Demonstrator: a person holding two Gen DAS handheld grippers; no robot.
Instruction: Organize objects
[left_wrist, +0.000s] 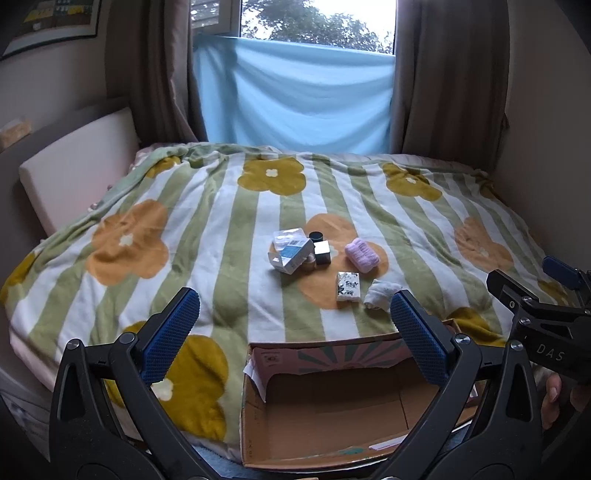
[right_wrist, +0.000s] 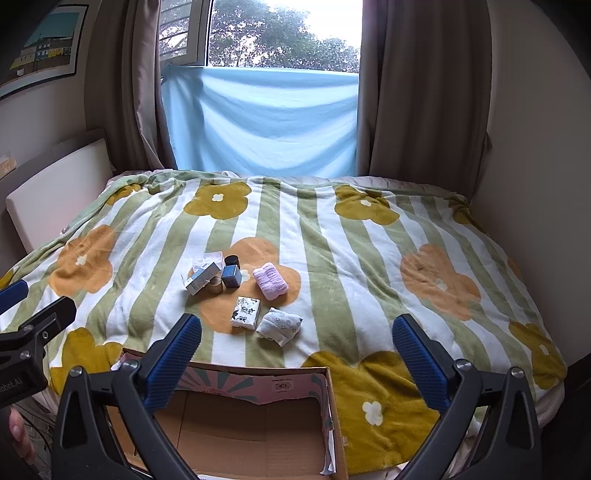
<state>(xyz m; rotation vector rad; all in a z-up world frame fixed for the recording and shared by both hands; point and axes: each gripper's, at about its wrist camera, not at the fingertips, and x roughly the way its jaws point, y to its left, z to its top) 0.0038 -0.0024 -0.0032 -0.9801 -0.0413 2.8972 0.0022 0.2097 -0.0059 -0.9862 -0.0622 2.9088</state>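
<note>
An open cardboard box (left_wrist: 321, 410) (right_wrist: 255, 424) sits at the near edge of the bed. Beyond it on the blanket lie a patterned tissue pack (left_wrist: 348, 286) (right_wrist: 245, 312), a white rolled sock (left_wrist: 380, 293) (right_wrist: 279, 325), a pink folded cloth (left_wrist: 362, 254) (right_wrist: 270, 281), a blue and white carton (left_wrist: 291, 254) (right_wrist: 201, 278), a small dark cube box (left_wrist: 322, 252) (right_wrist: 231, 276), a black jar (left_wrist: 316, 236) (right_wrist: 232, 261) and a clear case (left_wrist: 290, 234) (right_wrist: 208, 259). My left gripper (left_wrist: 295, 332) and right gripper (right_wrist: 297, 350) are open and empty, held above the box.
The bed carries a green-striped flower blanket (left_wrist: 221, 221) (right_wrist: 369, 258). A white cushion (left_wrist: 74, 162) leans at the left wall. Brown curtains (right_wrist: 424, 92) and a blue sheet (left_wrist: 295, 96) cover the window behind. The right gripper's body shows at the right in the left wrist view (left_wrist: 546, 325).
</note>
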